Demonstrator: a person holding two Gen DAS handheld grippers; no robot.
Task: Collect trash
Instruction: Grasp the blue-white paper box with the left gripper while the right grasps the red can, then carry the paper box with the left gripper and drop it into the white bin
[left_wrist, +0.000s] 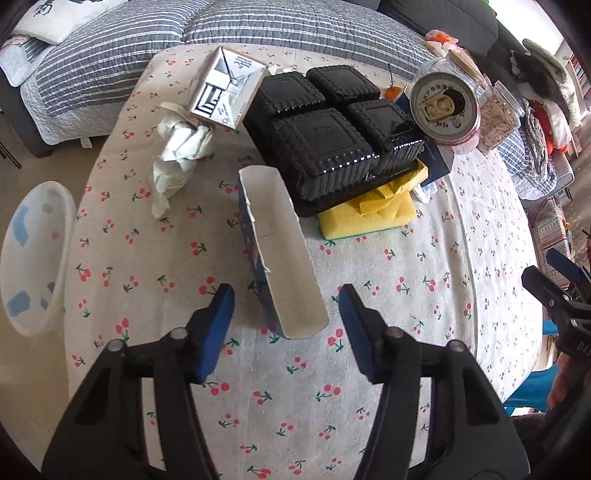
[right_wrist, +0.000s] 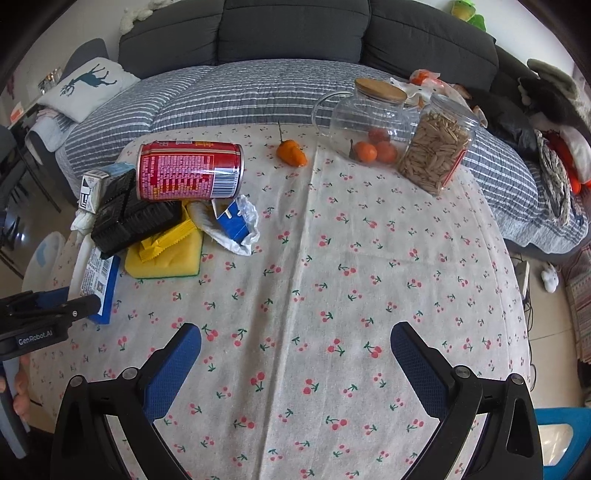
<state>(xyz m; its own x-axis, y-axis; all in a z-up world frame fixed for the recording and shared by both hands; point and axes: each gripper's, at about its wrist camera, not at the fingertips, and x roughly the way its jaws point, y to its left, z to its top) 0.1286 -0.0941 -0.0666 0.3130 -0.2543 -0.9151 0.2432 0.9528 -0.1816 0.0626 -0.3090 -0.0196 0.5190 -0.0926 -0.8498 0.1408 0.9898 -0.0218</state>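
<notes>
1. Between the blue pads of our left gripper (left_wrist: 287, 308) lies a torn open carton (left_wrist: 280, 254), white inside and printed blue outside, resting on its side on the counter (left_wrist: 424, 295). Our jaws stand partly open around its near end, and the pads do not touch it.
2. Beyond the carton we see more trash in a heap: a crumpled white tissue (left_wrist: 177, 155), a small white box (left_wrist: 225, 92) tipped on edge, a black plastic tray (left_wrist: 332, 125) with four square wells, and a red can (right_wrist: 190, 170) lying on its side on the tray.
3. Under the tray sit yellow wrappers on a yellow sponge (right_wrist: 166, 254), with a blue-and-white packet (right_wrist: 234, 223) beside them.
4. Our right gripper (right_wrist: 295, 349) hangs wide open over bare cloth, holding nothing.
5. The counter wears a pale cloth printed with red cherries. Farther back stand a glass teapot (right_wrist: 369, 125) with a wooden lid, a jar of seeds (right_wrist: 436, 151) and an orange pepper (right_wrist: 291, 153).
6. A white bin (left_wrist: 33, 254) sits by the counter's edge, and a striped quilt (right_wrist: 240, 96) covers the grey sofa (right_wrist: 295, 29) behind.
</notes>
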